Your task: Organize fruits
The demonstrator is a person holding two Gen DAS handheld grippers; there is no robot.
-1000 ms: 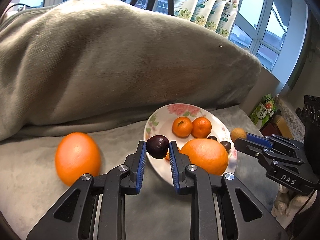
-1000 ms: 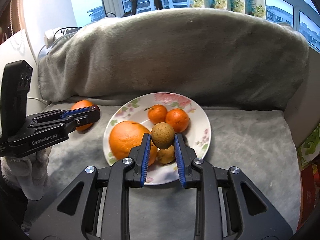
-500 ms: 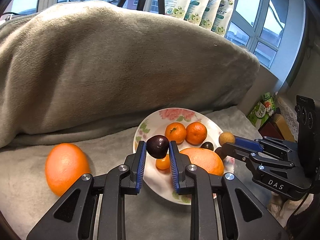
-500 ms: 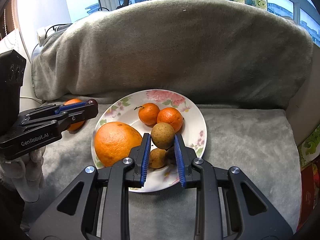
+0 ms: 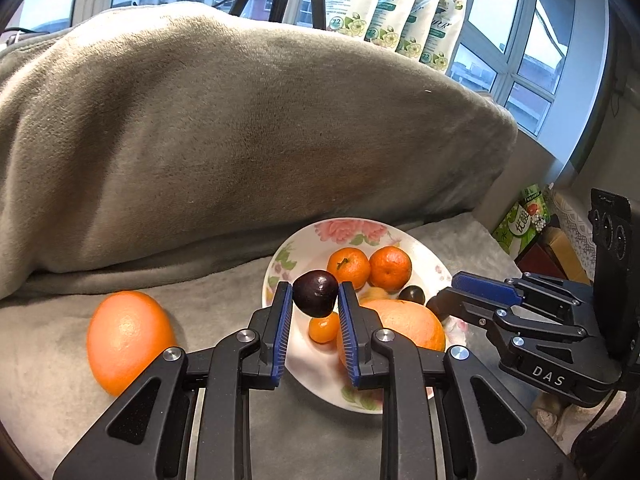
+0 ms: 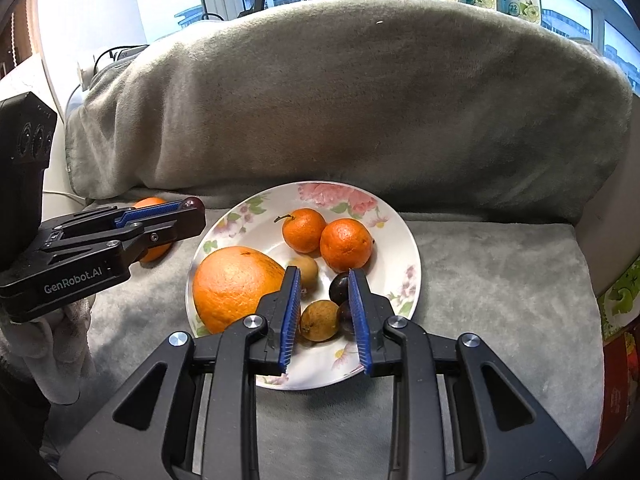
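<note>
I am seeing the plate [image 6: 408,240] filling up: a big orange [image 6: 236,286] is crowding its left half, two mandarins [image 6: 326,236] are blocking the back. My right claw [image 6: 324,300] is opening over the small fruits with nothing pinched. The blanket mound [image 6: 340,100] is walling off the far side. Bare blanket right of the plate is lying open, probably passable.

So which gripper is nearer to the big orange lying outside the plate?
Left. The left gripper, shut on a dark plum, is beside the big orange; the right gripper, opening, is over the plate.
</note>
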